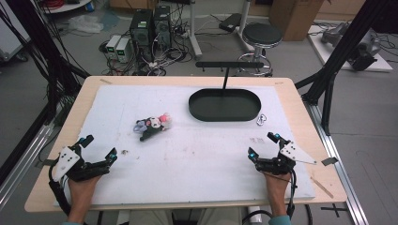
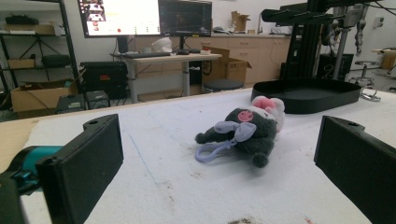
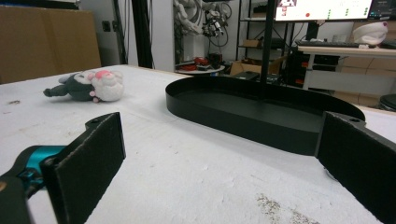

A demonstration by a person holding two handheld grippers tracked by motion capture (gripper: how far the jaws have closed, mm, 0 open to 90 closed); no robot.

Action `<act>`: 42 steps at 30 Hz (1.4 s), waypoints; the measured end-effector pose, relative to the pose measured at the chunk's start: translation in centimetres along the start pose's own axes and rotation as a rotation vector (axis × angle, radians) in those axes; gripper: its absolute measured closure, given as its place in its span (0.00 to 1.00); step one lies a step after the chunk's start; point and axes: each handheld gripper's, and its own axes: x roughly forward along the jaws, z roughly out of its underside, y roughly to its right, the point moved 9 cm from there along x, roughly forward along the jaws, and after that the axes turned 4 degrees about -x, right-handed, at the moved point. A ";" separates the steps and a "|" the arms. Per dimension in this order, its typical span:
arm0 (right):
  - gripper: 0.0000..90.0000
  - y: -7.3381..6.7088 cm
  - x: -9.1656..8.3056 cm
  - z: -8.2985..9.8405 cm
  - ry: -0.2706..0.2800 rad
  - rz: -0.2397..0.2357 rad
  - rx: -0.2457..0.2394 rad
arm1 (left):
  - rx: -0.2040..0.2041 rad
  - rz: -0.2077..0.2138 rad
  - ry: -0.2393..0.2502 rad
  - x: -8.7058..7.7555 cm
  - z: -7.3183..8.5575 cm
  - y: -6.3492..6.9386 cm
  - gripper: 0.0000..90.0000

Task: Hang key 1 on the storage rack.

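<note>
The desk [image 1: 291,93] carries a white mat, with the black oval tray [image 1: 224,105] toward its far side. Left of the tray lies the grey plush toy [image 1: 152,125], on its side. The left gripper [image 1: 99,149] and right gripper [image 1: 263,145] rest near, jaws spread wide, grasping nothing.

light: even, bright indoor, from overhead | shadows: soft, faint under the plush toy [image 2: 247,133] and black tray [image 1: 225,105] | glare: monitor [image 2: 119,17] blown out | blur: all views slightly soft, near jaws unsharp | distortion: mild edge stretching
</note>
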 end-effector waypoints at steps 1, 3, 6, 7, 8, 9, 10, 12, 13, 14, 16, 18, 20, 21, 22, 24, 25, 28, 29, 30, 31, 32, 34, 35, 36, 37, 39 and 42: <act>0.01 0.0 0.0 0.0 -0.003 0.000 0.009 | 0.000 0.001 0.000 0.0 0.0 0.0 0.02; 0.01 0.0 0.0 0.0 -0.003 -0.001 0.009 | 0.003 0.002 0.000 0.0 0.0 0.0 0.02; 0.01 0.0 0.0 0.0 -0.003 -0.001 0.008 | 0.000 0.002 0.000 0.0 0.0 0.0 0.02; 0.01 0.0 0.0 0.0 -0.001 0.003 0.001 | -0.004 0.003 0.001 0.0 0.0 0.0 0.02; 0.01 0.0 0.0 0.0 0.000 0.006 0.000 | -0.001 0.004 0.000 0.0 0.0 0.0 0.02; 0.01 0.0 0.0 0.0 0.000 0.006 -0.003 | 0.000 0.004 0.000 0.0 0.0 0.0 0.02; 0.01 0.0 0.0 0.0 -0.001 0.006 -0.005 | 0.000 0.006 0.001 0.0 0.0 0.1 0.02; 0.01 0.0 0.0 0.0 0.000 0.007 0.000 | -0.002 0.009 0.000 0.0 0.0 0.0 0.02; 0.01 0.0 0.0 0.0 0.000 0.006 0.002 | -0.002 0.011 0.000 0.0 0.0 0.0 0.02; 0.01 0.0 0.0 0.0 0.000 0.007 0.000 | -0.002 0.012 0.000 0.0 0.0 0.0 0.02; 0.01 0.0 0.0 0.0 -0.002 0.008 -0.001 | 0.000 0.016 0.001 0.0 0.0 0.1 0.02; 0.01 0.0 0.0 0.0 -0.001 0.010 -0.003 | -0.010 0.025 -0.009 0.1 0.0 0.1 0.02; 0.01 0.0 0.0 0.0 -0.002 0.008 0.000 | -0.033 0.041 -0.016 0.1 -0.1 0.0 0.02; 0.01 0.0 0.0 0.0 -0.003 0.009 -0.002 | -0.035 0.053 -0.011 0.1 -0.3 0.1 0.02; 0.01 -0.1 0.0 0.0 -0.004 0.008 -0.002 | -0.022 0.061 -0.009 0.2 -0.6 0.1 0.02; 0.01 -0.1 0.0 0.0 -0.004 0.008 -0.001 | -0.003 0.078 -0.004 0.3 -1.4 0.2 0.02; 0.01 0.0 0.0 0.0 -0.003 0.009 -0.002 | -0.003 0.091 0.001 0.4 -1.8 0.2 0.02; 0.01 0.0 0.0 0.0 -0.003 0.008 -0.002 | -0.004 0.136 -0.005 0.9 -3.0 0.3 0.02; 0.01 -0.1 0.0 0.0 -0.004 0.008 -0.001 | 0.006 0.147 -0.018 1.2 -3.4 0.4 0.02; 0.01 -0.1 0.0 0.0 -0.004 0.008 -0.002 | 0.006 0.147 -0.018 1.2 -3.4 0.4 0.02; 0.01 0.0 0.0 0.0 0.001 0.010 -0.008 | 0.019 0.169 -0.030 1.6 -4.3 0.4 0.02; 0.01 0.0 0.0 0.0 -0.001 0.008 -0.004 | 0.023 0.177 -0.034 1.9 -4.8 0.4 0.02; 0.01 0.0 0.0 0.0 0.000 0.009 -0.003 | 0.028 0.187 -0.038 2.1 -5.3 0.4 0.02; 0.01 0.0 0.0 0.0 0.001 0.009 -0.003 | 0.038 0.209 -0.054 2.7 -6.1 0.4 0.02; 0.01 0.0 0.0 0.0 0.000 0.007 -0.002 | 0.038 0.209 -0.054 2.7 -6.1 0.4 0.02; 0.01 0.0 0.0 0.0 0.001 0.007 -0.002 | 0.049 0.222 -0.071 3.1 -6.4 0.5 0.02; 0.01 0.0 0.0 0.0 0.000 0.009 0.001 | 0.100 0.259 -0.140 4.2 -6.7 0.7 0.02; 0.01 0.0 0.0 0.0 0.002 0.007 -0.002 | 0.125 0.296 -0.196 5.5 -7.0 1.1 0.02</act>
